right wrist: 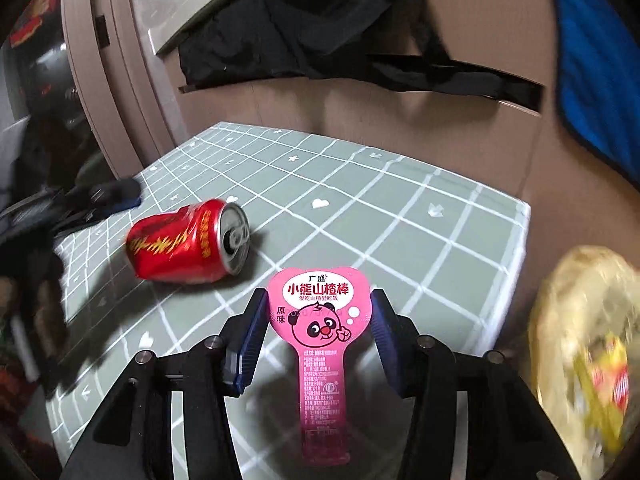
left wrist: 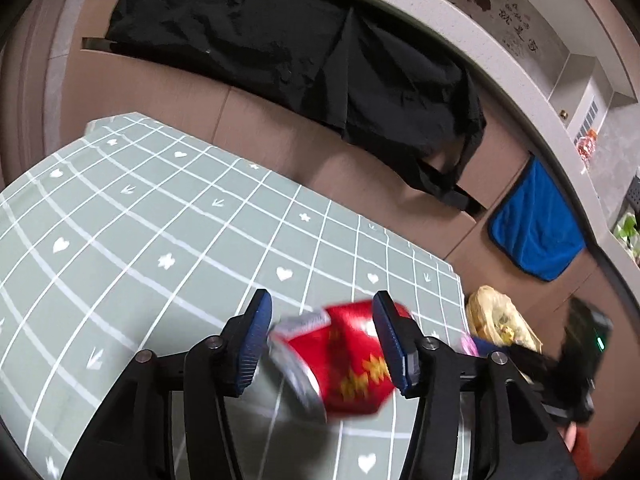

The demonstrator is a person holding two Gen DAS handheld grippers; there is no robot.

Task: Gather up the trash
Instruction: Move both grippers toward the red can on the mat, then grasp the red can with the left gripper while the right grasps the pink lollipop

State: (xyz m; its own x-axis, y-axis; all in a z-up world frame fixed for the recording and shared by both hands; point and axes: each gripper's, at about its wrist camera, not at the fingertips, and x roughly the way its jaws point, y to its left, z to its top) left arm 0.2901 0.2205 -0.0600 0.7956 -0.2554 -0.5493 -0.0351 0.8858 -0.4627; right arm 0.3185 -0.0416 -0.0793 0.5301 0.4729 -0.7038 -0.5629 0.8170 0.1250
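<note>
The dented red can [right wrist: 188,242] lies on the bench [right wrist: 400,208], bracketed by the left hand-held gripper [left wrist: 320,344], spread wide for grasping. Right of the can, the right hand-held gripper [right wrist: 318,340] is likewise spread around the pink wrapper [right wrist: 320,344].

One dented red can [right wrist: 188,242] lies on the table [right wrist: 400,216], toward its left edge. One pink snack wrapper [right wrist: 320,344] lies by the near edge. One yellowish trash bag [right wrist: 580,344] (blurred) sits past the right edge. Two grippers.
</note>
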